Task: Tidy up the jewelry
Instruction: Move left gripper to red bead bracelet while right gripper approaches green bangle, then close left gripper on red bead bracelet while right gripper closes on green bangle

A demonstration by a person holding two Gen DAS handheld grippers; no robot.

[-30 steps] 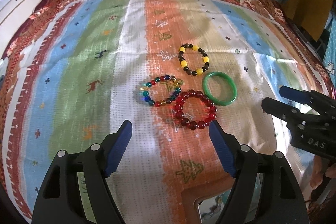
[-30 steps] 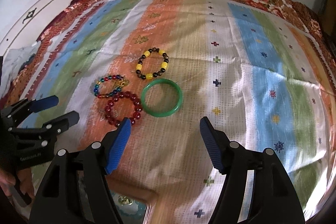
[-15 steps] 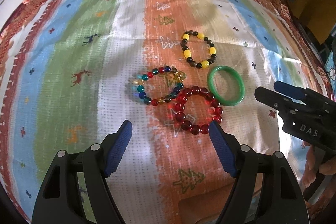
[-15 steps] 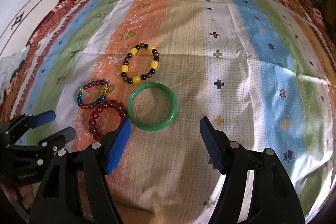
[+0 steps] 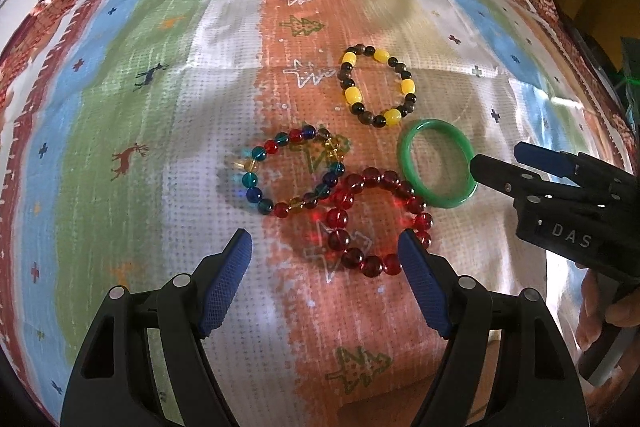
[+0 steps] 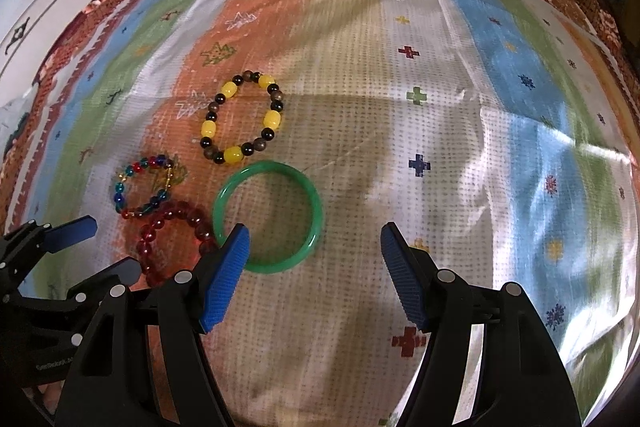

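Daylight is strong and uneven from my wrist cameras. Glare washes out the striped cloth [image 6: 440, 147] on the right, brightest along a streak at far right in my right view. A broad soft shadow covers the middle, edge crossing near the yellow-and-black bracelet [image 5: 378, 91]. Red bead bracelet [image 5: 376, 223] throws red glints onto the cloth. Fisheye bends the cloth edges hard; corners go black. Far border is slightly soft, near beads sharp.
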